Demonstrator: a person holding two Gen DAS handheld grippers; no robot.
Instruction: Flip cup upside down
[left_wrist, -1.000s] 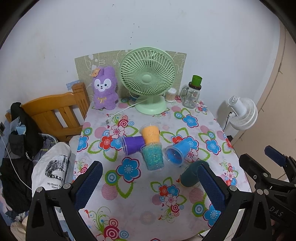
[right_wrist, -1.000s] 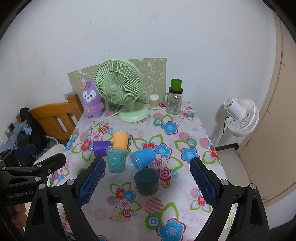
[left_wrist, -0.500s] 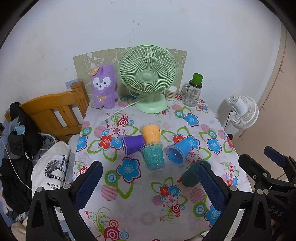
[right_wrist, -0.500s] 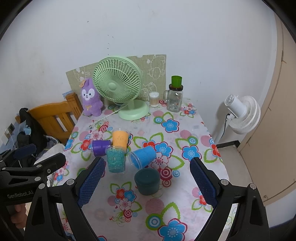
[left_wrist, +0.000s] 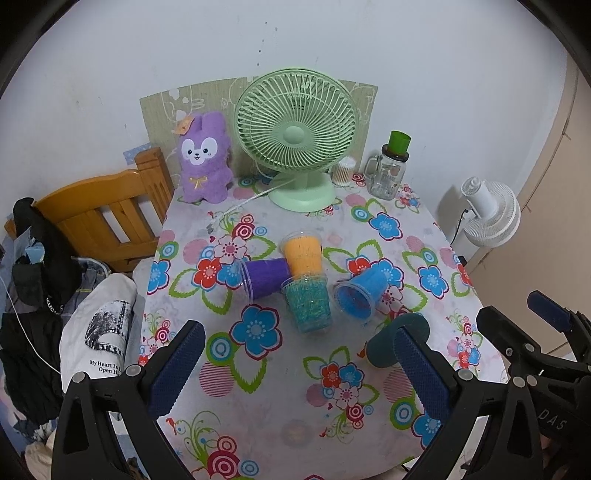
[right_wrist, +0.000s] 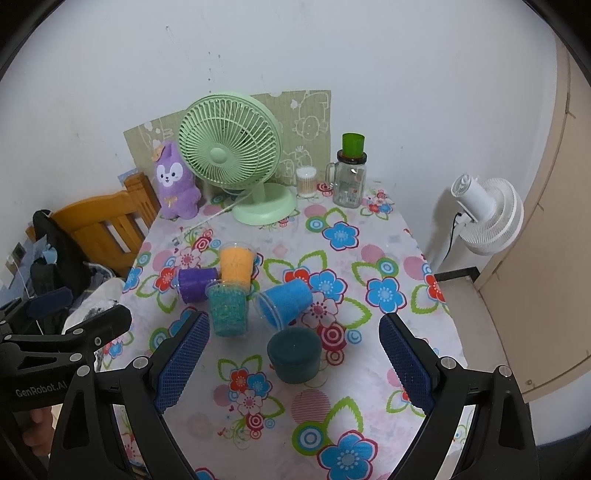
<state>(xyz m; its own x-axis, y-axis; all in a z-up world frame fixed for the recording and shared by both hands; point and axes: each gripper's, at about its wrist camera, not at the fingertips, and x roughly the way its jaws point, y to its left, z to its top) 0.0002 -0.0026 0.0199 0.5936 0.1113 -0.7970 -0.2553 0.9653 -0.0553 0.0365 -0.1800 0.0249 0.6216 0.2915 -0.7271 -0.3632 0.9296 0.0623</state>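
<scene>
Several cups sit mid-table on the floral cloth. A purple cup and a blue cup lie on their sides. An orange cup leans among them. A teal glitter cup stands mouth up. A dark teal cup stands mouth down, nearest me. My left gripper is open and empty above the near table. My right gripper is open and empty, its fingers either side of the dark teal cup but well short of it.
A green desk fan, a purple plush rabbit, a glass jar with green cap and a small cotton-swab pot stand at the back. A wooden chair and clothes are left; a white floor fan is right.
Both grippers have drifted slightly, so the scene sits a little lower in view. The cups have not moved and both jaws stay open.
</scene>
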